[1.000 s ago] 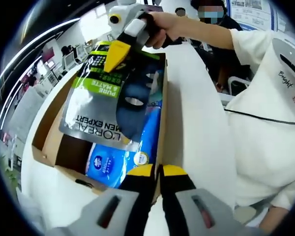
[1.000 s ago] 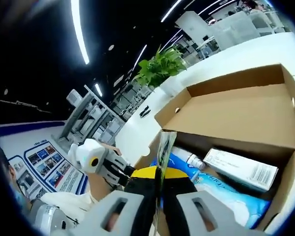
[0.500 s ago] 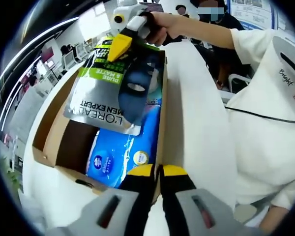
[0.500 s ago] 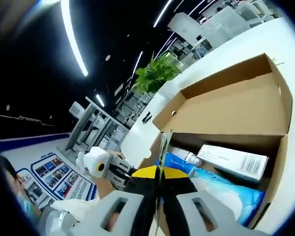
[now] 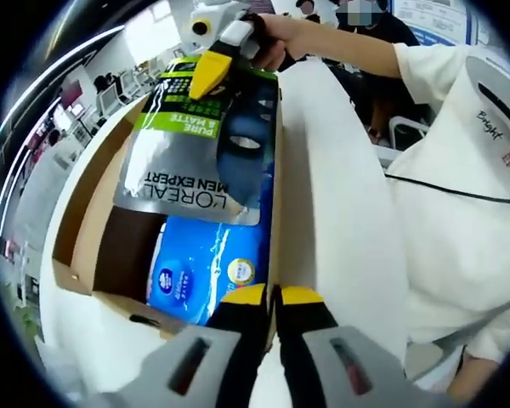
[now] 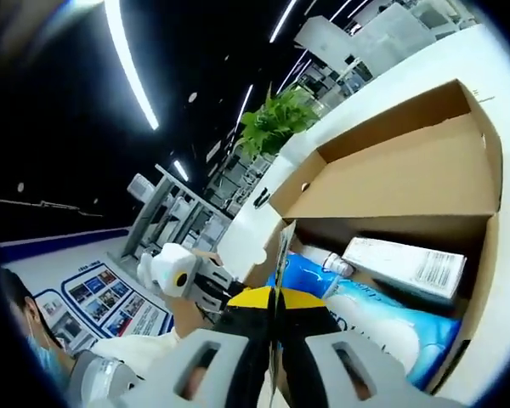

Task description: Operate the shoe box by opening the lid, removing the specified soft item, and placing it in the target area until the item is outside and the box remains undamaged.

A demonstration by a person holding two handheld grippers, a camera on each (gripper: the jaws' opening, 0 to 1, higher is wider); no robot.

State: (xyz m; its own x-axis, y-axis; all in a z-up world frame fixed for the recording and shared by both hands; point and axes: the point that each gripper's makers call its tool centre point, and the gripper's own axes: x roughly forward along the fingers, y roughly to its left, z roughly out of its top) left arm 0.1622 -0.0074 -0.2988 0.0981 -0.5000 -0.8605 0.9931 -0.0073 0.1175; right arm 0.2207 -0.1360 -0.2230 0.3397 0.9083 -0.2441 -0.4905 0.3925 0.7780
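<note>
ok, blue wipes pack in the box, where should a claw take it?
Judging by its pose, pinch the blue pack at its near end from above: it lies flat in the box, and the L'Oreal pouch in the right claw hangs over its far half.

Both views are brightly lit from overhead; in the right gripper view long ceiling light strips (image 6: pixel 132 64) burn out to pure white against a very dark ceiling; the white table (image 5: pixel 336 212) in the left gripper view is near overexposed, with little surface detail; the silver pouch (image 5: pixel 183 166) carries soft glare; straight edges bow strongly toward the rims; distant background is soft and smeared; the box interior (image 6: pixel 391 234) lies in shadow.
</note>
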